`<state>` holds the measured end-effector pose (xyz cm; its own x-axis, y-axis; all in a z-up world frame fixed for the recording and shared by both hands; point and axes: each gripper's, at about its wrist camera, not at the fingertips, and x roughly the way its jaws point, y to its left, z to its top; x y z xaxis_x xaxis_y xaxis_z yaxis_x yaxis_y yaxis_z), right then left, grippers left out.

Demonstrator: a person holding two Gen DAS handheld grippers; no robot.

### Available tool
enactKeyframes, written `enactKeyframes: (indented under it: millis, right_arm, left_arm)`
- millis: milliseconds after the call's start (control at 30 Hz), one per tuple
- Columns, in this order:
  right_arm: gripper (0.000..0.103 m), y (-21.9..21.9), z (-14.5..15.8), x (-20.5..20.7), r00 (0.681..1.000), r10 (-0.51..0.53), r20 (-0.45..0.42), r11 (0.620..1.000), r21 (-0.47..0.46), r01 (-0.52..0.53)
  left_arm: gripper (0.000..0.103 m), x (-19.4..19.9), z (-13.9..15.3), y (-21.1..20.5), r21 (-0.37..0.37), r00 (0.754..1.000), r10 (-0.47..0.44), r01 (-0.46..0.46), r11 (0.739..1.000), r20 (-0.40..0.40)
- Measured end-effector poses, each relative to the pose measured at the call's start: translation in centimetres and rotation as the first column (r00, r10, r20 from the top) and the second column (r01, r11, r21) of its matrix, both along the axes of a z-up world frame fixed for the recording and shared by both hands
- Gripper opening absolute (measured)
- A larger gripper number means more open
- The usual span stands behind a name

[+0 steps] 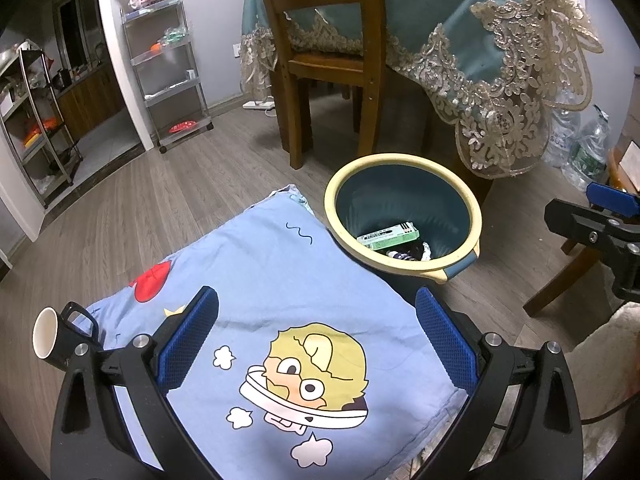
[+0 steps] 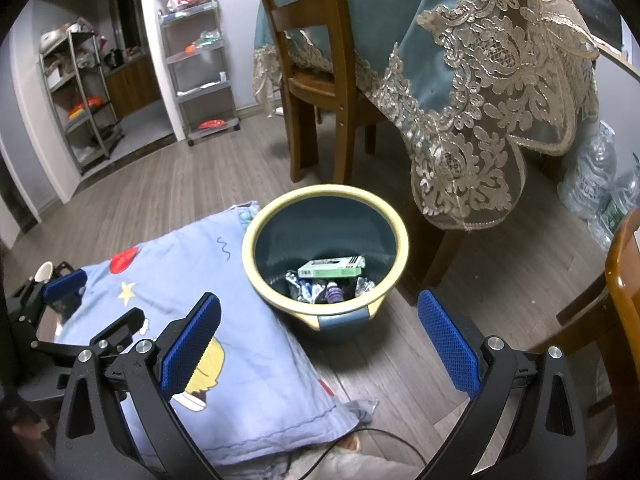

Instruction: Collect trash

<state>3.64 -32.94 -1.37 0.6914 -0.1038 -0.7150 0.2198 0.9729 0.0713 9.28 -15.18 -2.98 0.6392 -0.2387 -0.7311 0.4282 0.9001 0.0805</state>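
While the bin (image 2: 325, 254) ahead of my jaws already holds a green carton (image 2: 332, 267) on a heap of small wrappers, I judge the collecting well advanced, perhaps nearly done. No loose trash shows on the blue cartoon cloth (image 1: 280, 280) beneath me or on the wood floor around it. What may be left is the white-lined cup (image 1: 45, 337), lying on its side at the cloth's edge, just outside my left finger; whether it counts as trash I cannot tell. My left gripper (image 1: 316, 344) hangs above the cloth with its jaws spread wide, holding nothing and touching nothing. My right gripper (image 2: 320, 346) is just as wide apart and just as empty, poised with the bin straight ahead between its blue pads (image 2: 448, 344).
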Motion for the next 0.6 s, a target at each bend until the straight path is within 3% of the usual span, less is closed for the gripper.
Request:
enactKeyframes:
  millis: [233, 600]
  right_arm:
    - [0.098, -0.09, 0.01, -0.02, 1.0, 0.0, -0.001, 1.0, 0.0, 0.0]
    - [0.098, 0.13, 0.11, -0.19, 1.0, 0.001, 0.0, 1.0, 0.0, -0.001]
  left_arm:
    - [0.097, -0.51, 0.41, -0.07, 0.008, 0.999, -0.008, 0.008, 1.0, 0.035]
    - [0.097, 0.08, -0.11, 0.41, 0.008, 1.0, 0.0, 0.0, 1.0, -0.019]
